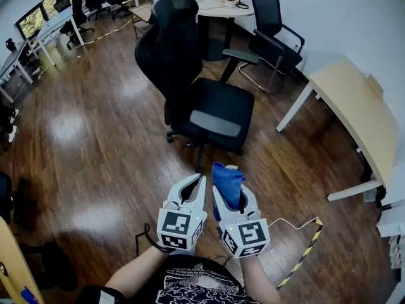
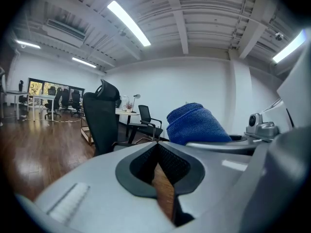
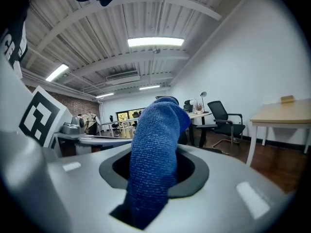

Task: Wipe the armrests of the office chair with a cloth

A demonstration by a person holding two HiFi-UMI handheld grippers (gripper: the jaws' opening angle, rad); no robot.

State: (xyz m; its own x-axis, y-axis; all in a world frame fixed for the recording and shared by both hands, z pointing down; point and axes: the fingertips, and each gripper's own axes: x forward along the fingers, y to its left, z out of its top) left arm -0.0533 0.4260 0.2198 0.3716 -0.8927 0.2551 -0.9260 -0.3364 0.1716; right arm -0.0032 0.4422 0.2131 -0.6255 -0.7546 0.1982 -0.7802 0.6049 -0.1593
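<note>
The black office chair [image 1: 209,109] stands on the wood floor ahead of me, seat toward the right. One grey armrest [image 1: 216,123] is on its near side, the other [image 1: 240,55] on the far side. My right gripper [image 1: 229,192] is shut on a blue cloth [image 1: 228,181] that sticks up from the jaws, a short way in front of the near armrest. In the right gripper view the cloth [image 3: 153,154] fills the jaws. My left gripper [image 1: 201,180] is held close beside it, shut with nothing in it. In the left gripper view the chair [image 2: 102,120] and the cloth [image 2: 194,125] both show.
A light wooden desk [image 1: 354,113] runs along the right wall. A second black chair [image 1: 275,30] and a round white table [image 1: 218,5] stand behind the office chair. Yellow-black tape [image 1: 304,252] lies on the floor at my right. More desks and chairs stand far left.
</note>
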